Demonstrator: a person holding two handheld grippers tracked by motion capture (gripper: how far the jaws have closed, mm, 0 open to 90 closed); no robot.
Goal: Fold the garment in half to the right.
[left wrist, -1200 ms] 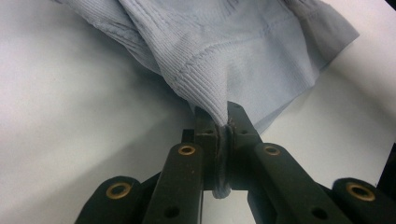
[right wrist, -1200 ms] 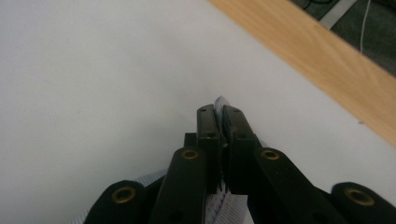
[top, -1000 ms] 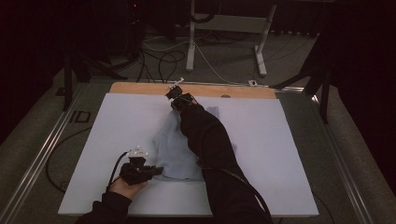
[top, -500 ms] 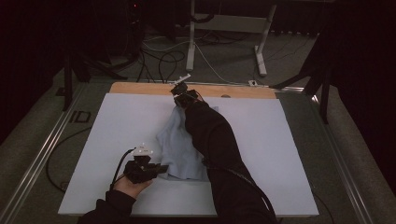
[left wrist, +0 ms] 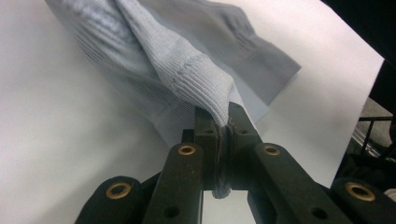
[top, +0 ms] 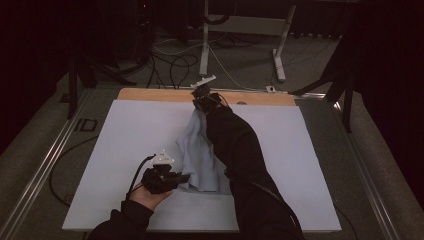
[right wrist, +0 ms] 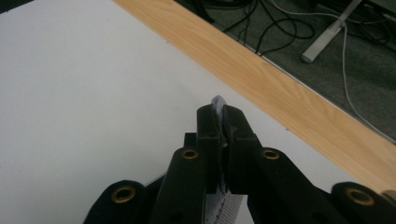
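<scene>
A pale blue knitted garment [top: 199,155] hangs stretched between my two grippers over the white table top [top: 130,135]. My left gripper [top: 181,178] at the near left is shut on its ribbed hem [left wrist: 196,79], which bunches up out of the jaws. My right gripper [top: 200,102] at the far edge of the table is shut on the other end; a sliver of the fabric [right wrist: 217,103] peeks out between its fingertips. A dark sleeve [top: 240,150] hides the garment's right side.
A wooden strip [top: 150,94] runs along the table's far edge, also seen as a wooden strip [right wrist: 280,88] beyond my right gripper. Cables [top: 170,65] and a white stand leg [top: 280,50] lie on the floor behind. A metal rail [top: 45,165] borders the table at left.
Both grippers have risen with the garment, the right one also moving toward the far edge. The cloth is pulled up taller and narrower between them.
</scene>
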